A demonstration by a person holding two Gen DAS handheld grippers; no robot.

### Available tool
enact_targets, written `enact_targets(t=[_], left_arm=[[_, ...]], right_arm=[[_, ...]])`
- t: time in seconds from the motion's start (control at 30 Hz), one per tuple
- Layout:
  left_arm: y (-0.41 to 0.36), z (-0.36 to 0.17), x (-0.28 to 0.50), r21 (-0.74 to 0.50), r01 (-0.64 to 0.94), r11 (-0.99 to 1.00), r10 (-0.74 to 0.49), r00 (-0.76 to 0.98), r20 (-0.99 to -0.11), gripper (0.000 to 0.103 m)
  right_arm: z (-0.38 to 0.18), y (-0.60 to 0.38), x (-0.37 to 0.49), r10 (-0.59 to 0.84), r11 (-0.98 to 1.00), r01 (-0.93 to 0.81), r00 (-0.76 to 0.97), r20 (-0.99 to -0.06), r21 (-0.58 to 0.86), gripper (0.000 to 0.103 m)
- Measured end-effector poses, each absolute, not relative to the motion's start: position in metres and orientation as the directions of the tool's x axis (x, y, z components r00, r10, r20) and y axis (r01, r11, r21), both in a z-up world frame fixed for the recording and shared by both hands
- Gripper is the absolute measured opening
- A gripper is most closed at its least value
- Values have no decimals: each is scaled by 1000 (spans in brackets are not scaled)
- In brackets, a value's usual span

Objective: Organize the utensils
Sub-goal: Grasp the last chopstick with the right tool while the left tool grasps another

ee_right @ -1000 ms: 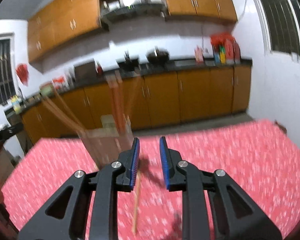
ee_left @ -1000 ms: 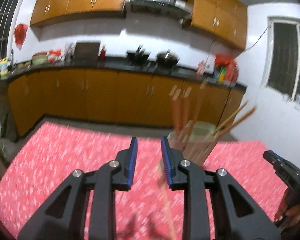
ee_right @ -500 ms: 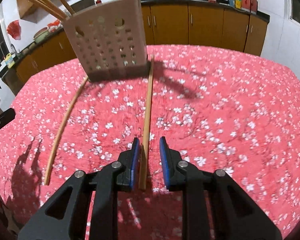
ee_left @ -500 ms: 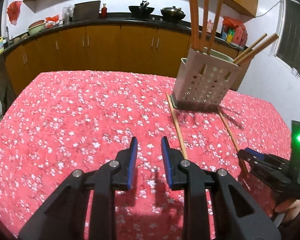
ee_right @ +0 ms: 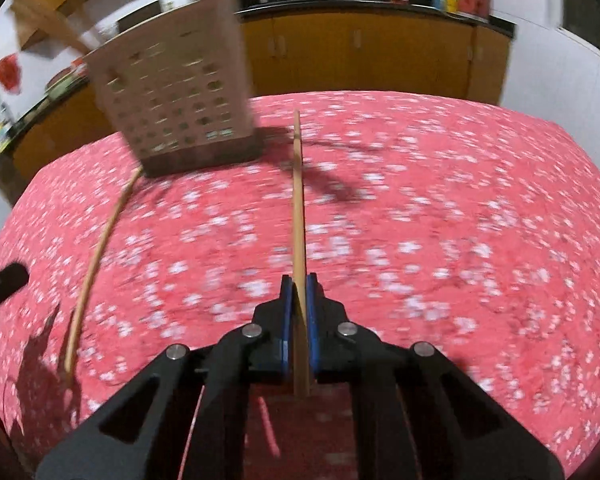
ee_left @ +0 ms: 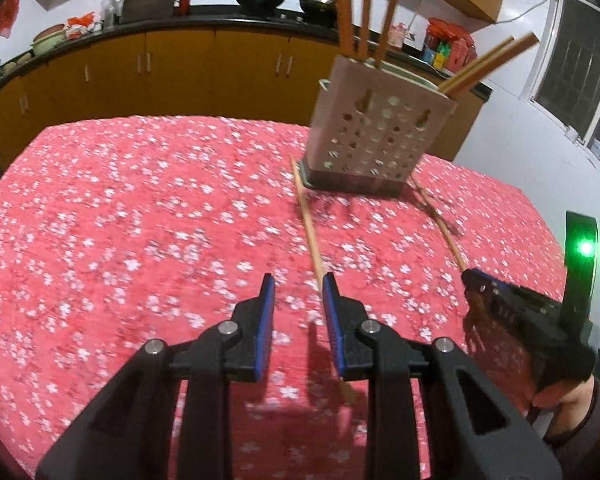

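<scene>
Your right gripper (ee_right: 296, 294) has just been closing, and its blue pads now pinch a chopstick (ee_right: 298, 208) near the end closest to you; the stick runs straight away from the jaws across the red flowered tablecloth (ee_right: 440, 220) toward the holder. Your left gripper (ee_left: 296, 292) hangs over the cloth with its jaws a narrow gap apart and nothing between them. A second chopstick (ee_left: 310, 228) lies flat on the cloth just outside the left gripper's right-hand finger (its near part passes under that finger, so you cannot tell whether they touch).

The chopstick holder (ee_left: 374, 140), a pale box with round holes and a dark base, stands upright on the far part of the table. Several chopsticks (ee_left: 364, 12) already stand in it: three nearly upright at one side, two leaning outward at the other. The far ends of both loose sticks lie close beside the holder's base, one on each side.

In the left view, your right hand (ee_left: 560, 396) grips the right gripper's handle, where a green light (ee_left: 586, 247) glows.
</scene>
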State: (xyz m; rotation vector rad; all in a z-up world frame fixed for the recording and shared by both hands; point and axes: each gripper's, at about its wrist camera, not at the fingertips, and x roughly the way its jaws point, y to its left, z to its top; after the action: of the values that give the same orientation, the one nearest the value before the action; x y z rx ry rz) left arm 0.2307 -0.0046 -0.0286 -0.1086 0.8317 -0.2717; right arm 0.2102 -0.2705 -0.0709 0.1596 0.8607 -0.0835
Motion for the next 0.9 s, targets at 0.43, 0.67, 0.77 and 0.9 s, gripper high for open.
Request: enact_targets(t=[0.43, 0.67, 0.77, 0.9], left_arm=[[-36, -57, 241, -167, 211, 963, -261, 587, -766, 25], [-45, -68, 248, -75, 171, 982, -165, 606, -778, 8], [-43, -67, 251, -62, 147, 987, -140, 611, -779, 8], [-29, -67, 259, -52, 116, 992, -113, 614, -781, 8]], right_arm=[[-67, -324, 192, -88, 951, 282, 641, -763, 127, 8], [-66, -311, 193, -61, 964, 237, 646, -761, 124, 8], [-68, -304, 197, -35, 971, 204, 647, -761, 129, 8], [-69, -292, 199, 1, 981, 146, 651, -759, 126, 8]])
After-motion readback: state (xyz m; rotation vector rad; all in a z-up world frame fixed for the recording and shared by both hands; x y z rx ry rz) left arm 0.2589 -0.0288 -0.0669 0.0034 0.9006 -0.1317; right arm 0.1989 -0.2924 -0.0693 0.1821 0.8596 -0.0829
